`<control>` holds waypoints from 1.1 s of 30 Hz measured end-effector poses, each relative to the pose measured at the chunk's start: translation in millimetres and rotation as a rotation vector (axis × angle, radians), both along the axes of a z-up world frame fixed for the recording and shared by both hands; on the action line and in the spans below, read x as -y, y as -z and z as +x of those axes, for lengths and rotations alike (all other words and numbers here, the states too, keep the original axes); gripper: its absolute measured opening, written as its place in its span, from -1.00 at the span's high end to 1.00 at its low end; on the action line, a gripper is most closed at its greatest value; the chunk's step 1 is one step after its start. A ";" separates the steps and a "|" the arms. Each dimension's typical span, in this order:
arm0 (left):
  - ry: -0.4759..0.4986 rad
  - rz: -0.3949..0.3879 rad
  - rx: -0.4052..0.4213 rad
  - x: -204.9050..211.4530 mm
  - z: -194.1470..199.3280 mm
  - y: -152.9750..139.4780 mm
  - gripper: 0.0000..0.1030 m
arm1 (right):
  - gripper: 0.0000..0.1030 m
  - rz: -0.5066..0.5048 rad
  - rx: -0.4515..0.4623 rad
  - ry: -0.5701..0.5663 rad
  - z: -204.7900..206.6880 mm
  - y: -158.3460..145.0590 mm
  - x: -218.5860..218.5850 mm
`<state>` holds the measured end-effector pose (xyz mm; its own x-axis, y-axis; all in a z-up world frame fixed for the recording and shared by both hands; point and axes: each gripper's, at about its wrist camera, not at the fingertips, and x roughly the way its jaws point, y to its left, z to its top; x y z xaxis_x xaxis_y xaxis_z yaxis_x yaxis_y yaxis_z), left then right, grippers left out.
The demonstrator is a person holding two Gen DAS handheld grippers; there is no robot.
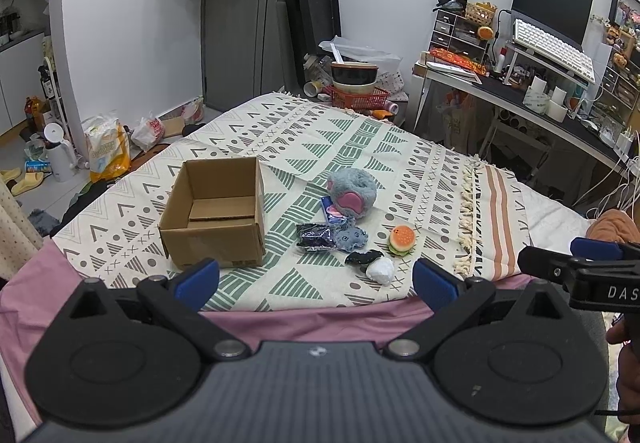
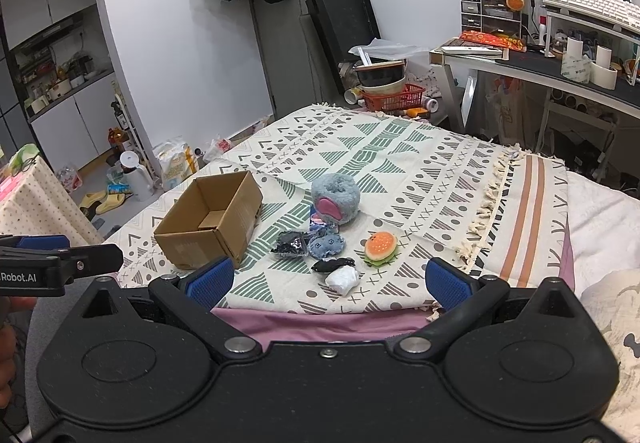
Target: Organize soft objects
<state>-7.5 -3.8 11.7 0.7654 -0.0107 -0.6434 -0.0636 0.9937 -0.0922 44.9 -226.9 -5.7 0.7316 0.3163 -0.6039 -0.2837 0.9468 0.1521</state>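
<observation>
On woven patterned blanket [image 1: 360, 131], square cardboard box [image 1: 216, 215], fuzzy round plush [image 1: 352, 191], both grippers' jaws wide, empty.

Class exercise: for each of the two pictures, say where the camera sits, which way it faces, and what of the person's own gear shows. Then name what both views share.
Left wrist: on the left gripper, facing forward over the bed; the right gripper intrudes at right.
Right wrist: on the right gripper, facing likewise; the left gripper intrudes at left.
Shared: box, fluffy toy, burger toy, desk.
</observation>
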 end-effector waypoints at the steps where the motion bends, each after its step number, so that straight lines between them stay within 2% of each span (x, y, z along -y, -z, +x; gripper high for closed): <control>1: 0.000 0.000 0.000 -0.3 0.1 0.1 -0.98 | -1.00 -0.001 -0.001 0.000 0.1 0.4 -0.1; 15: 0.003 0.002 -0.005 3.0 4.0 5.4 -0.98 | -1.00 0.008 -0.006 -0.022 5.3 5.8 0.3; 22: 0.018 -0.006 -0.015 5.3 26.1 11.1 -0.98 | -1.00 0.032 -0.041 -0.025 17.2 18.3 5.9; 33: 0.007 -0.025 -0.067 7.3 64.5 36.7 -0.98 | -1.00 0.040 -0.109 0.009 51.3 47.4 18.8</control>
